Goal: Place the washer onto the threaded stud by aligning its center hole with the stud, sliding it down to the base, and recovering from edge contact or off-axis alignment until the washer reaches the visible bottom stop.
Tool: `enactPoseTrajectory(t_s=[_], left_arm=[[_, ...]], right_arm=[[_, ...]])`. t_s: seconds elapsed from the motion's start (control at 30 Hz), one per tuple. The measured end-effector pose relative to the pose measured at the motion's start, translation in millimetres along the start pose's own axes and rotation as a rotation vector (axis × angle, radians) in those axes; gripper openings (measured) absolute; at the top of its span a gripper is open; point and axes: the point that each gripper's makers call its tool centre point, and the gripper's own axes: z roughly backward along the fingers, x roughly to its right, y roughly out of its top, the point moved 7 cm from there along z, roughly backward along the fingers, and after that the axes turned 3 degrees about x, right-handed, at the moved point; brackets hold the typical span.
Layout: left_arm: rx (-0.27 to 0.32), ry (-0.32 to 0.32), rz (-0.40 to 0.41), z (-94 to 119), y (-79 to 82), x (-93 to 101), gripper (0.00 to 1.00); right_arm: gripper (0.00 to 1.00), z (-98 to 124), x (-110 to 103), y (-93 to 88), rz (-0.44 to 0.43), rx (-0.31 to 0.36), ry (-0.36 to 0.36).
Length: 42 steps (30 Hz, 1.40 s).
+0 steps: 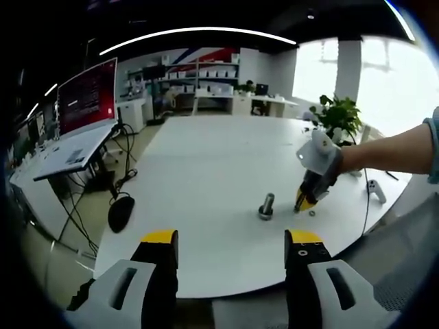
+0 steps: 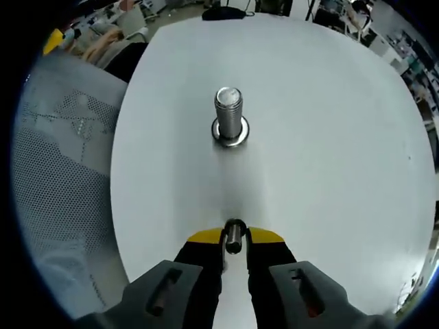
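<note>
One thin, stiff, slippery washer [image 2: 234,236] we pinch edgewise in our right claw [image 2: 234,241]; left claw [image 1: 230,248] gapes unladen, stud [image 2: 229,115] ahead.

Left tool [image 1: 232,248]: jaws wide apart, empty. Right tool [image 2: 234,238]: jaws pinched on washer [image 2: 234,236], forearm [image 1: 391,149] extended.
</note>
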Motion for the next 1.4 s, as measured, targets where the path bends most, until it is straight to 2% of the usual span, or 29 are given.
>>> enactPoseTrajectory(t_s=[0.17,0.3,0.57,0.77,1.0,1.23,1.4], left_arm=[[-0.002,-0.004,-0.002,-0.2,-0.3,0.1,0.61],[0.001,-0.006,-0.002,-0.5,0.3,-0.1,0.61],[0.007,-0.019,-0.009,-0.4,1.4,1.7,0.59],[0.017,-0.014,-0.012,0.0,2.4,1.4,0.6],[0.012,-0.018,-0.016,-0.2,1.9,2.1,0.6],[0.009,-0.017,-0.016,-0.1,1.6,2.2,0.6],[0.009,-0.014,-0.012,0.2,1.3,1.9,0.6]], right_arm=[[0.14,-0.7,0.9,0.2,0.023,-0.008,0.0],[0.21,0.2,1.5,-1.5,0.038,0.001,-0.015],[0.28,12.5,-4.7,-15.0,-0.003,-0.005,-0.028],[0.29,20.3,-10.9,-27.6,-0.038,-0.008,-0.021],[0.28,14.1,-22.1,-40.4,-0.072,-0.015,0.006],[0.26,4.6,-24.9,-41.4,-0.091,-0.023,0.023],[0.25,3.6,-25.2,-39.5,-0.068,-0.033,0.022]])
